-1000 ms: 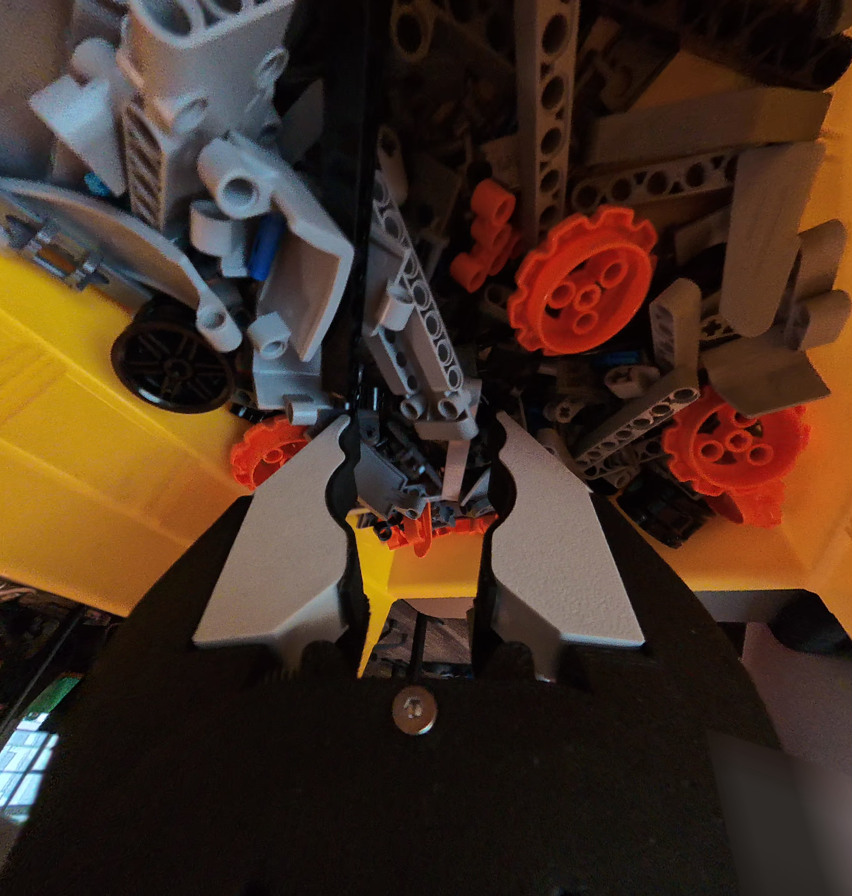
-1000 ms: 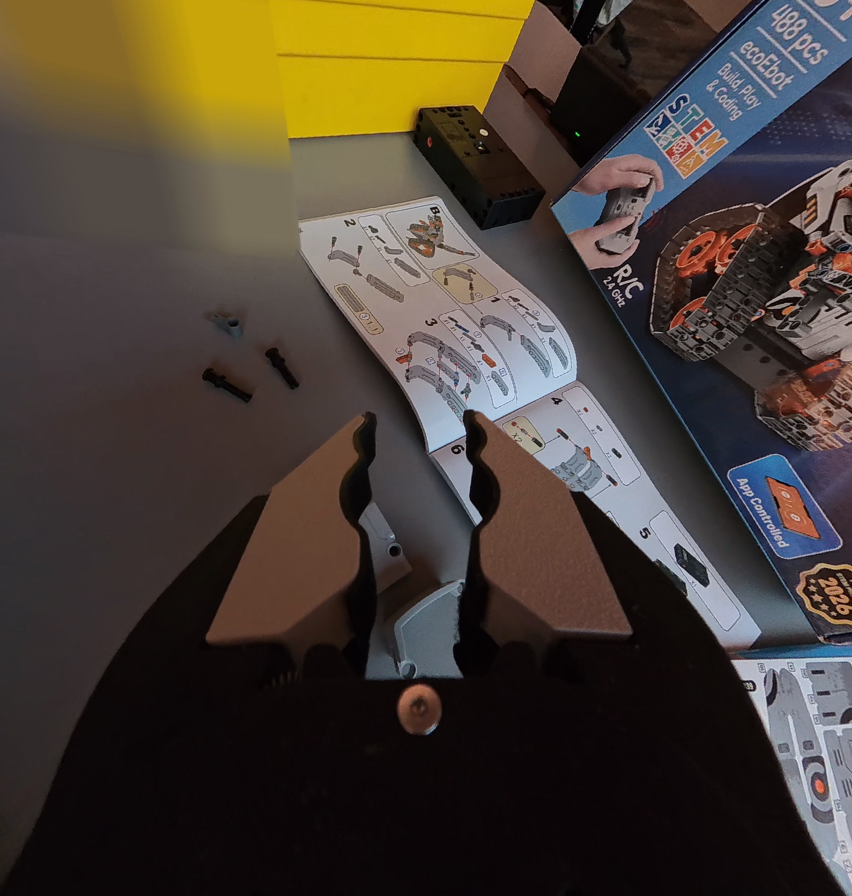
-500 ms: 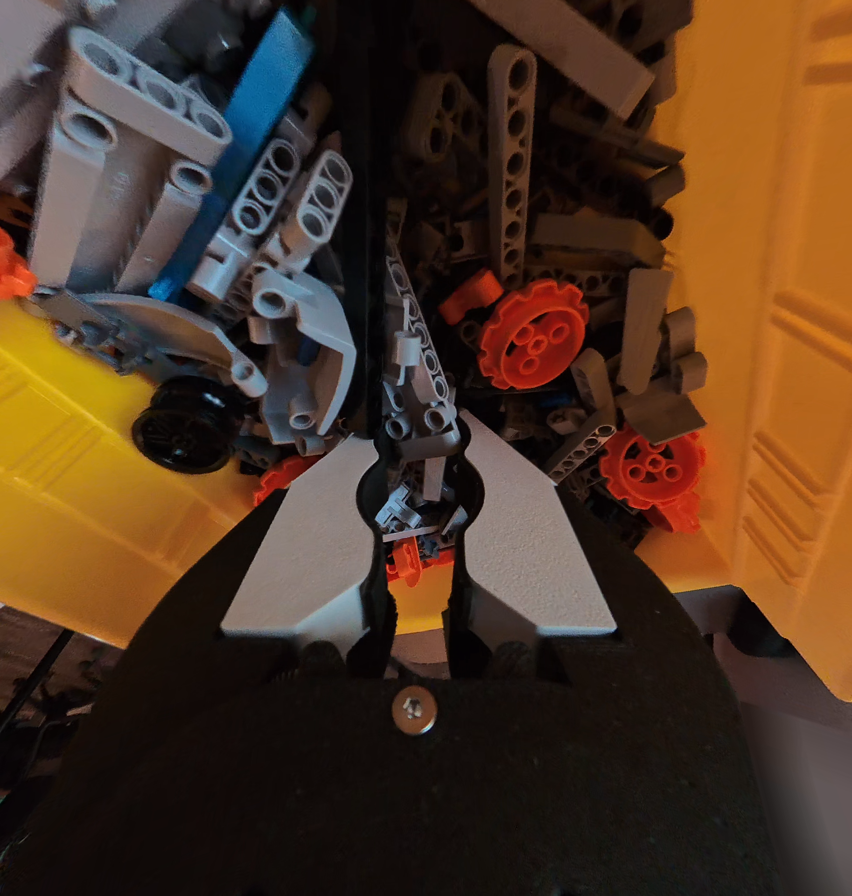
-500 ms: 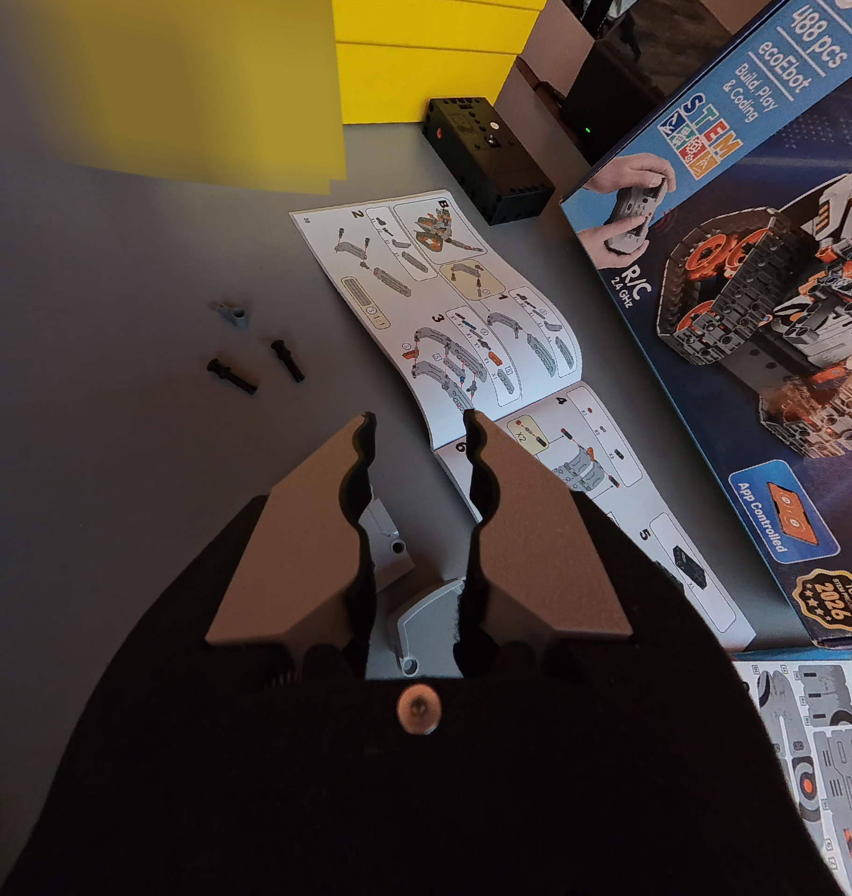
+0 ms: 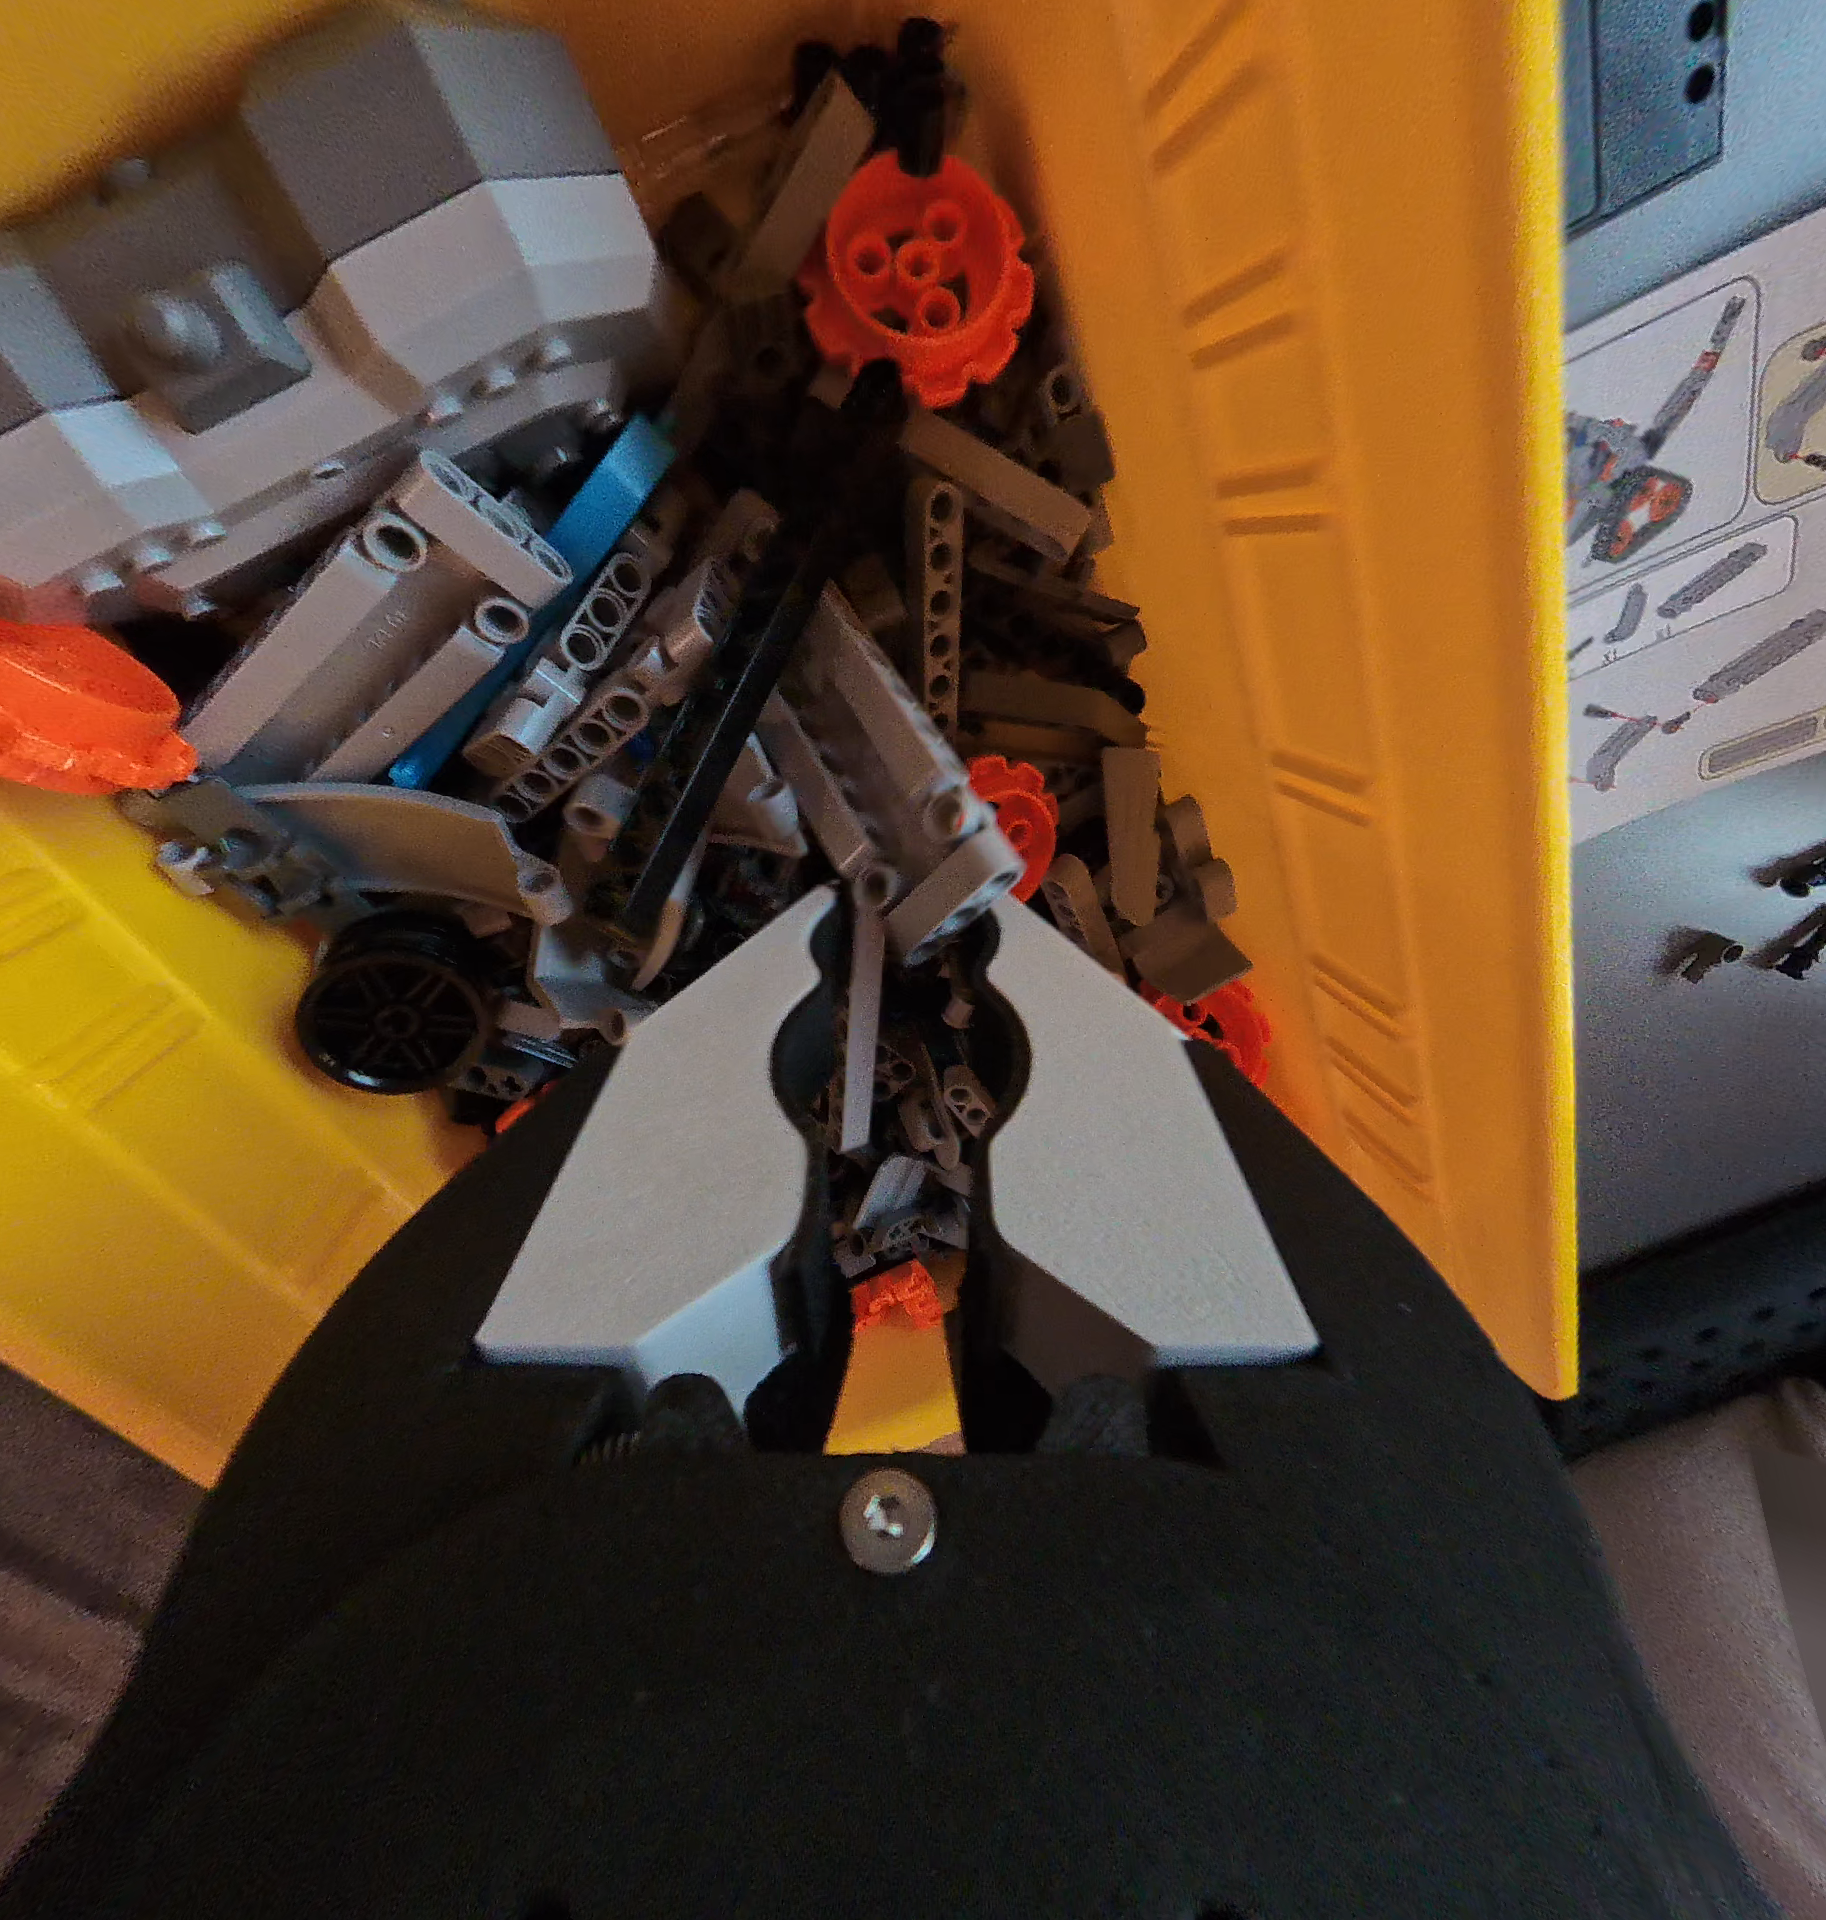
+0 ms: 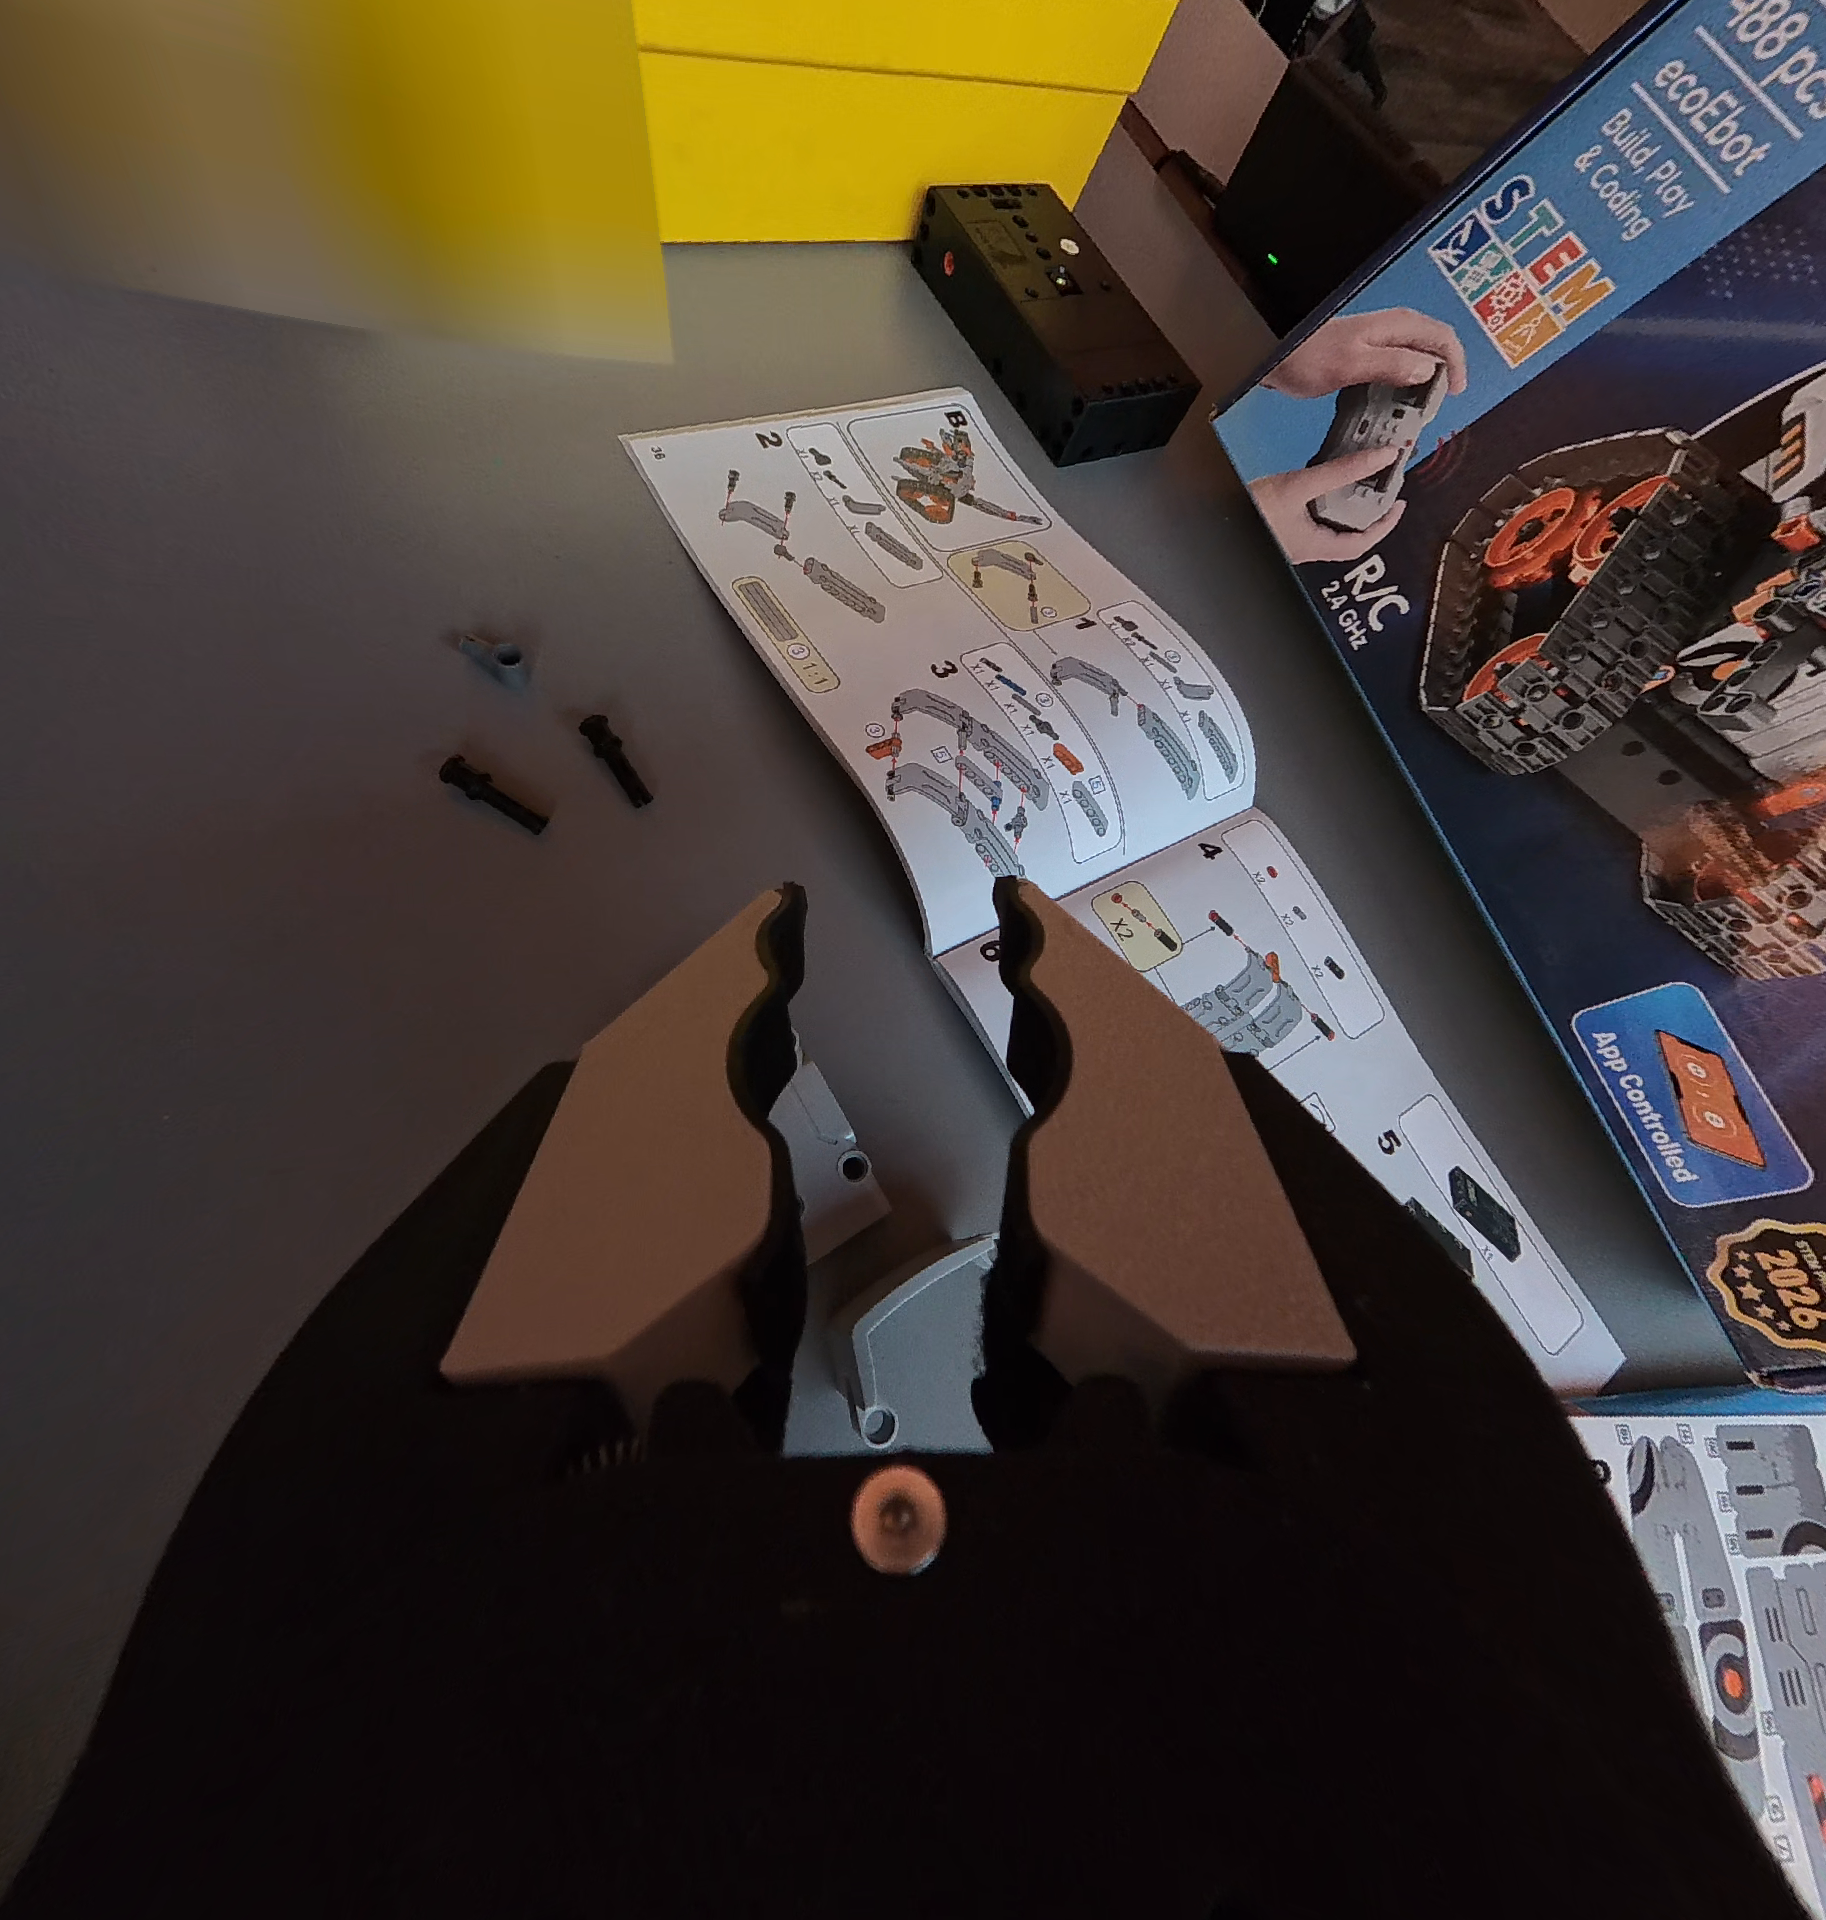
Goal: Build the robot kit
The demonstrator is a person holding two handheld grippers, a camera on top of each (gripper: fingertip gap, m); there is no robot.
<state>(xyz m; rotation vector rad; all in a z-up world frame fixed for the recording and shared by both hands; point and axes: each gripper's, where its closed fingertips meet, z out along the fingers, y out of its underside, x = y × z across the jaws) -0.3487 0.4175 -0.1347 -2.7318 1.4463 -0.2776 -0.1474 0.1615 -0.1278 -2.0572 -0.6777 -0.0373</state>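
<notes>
Your left gripper (image 5: 904, 914) clamps a thin grey beam (image 5: 863, 1023) over the yellow bin (image 5: 1293, 540). Only your right gripper (image 6: 893, 904), jaws apart, shows the printed blue box (image 6: 1615, 582) and instruction booklet (image 6: 1002, 727)

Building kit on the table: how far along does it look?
Early. Done: two black pins and a blue-grey connector lie out beside the open instruction booklet. In hand: the left gripper pinches a thin grey bar over the yellow bin; a grey panel sits inside the right gripper, grip unclear. Left: the bin is full of loose parts.
</notes>
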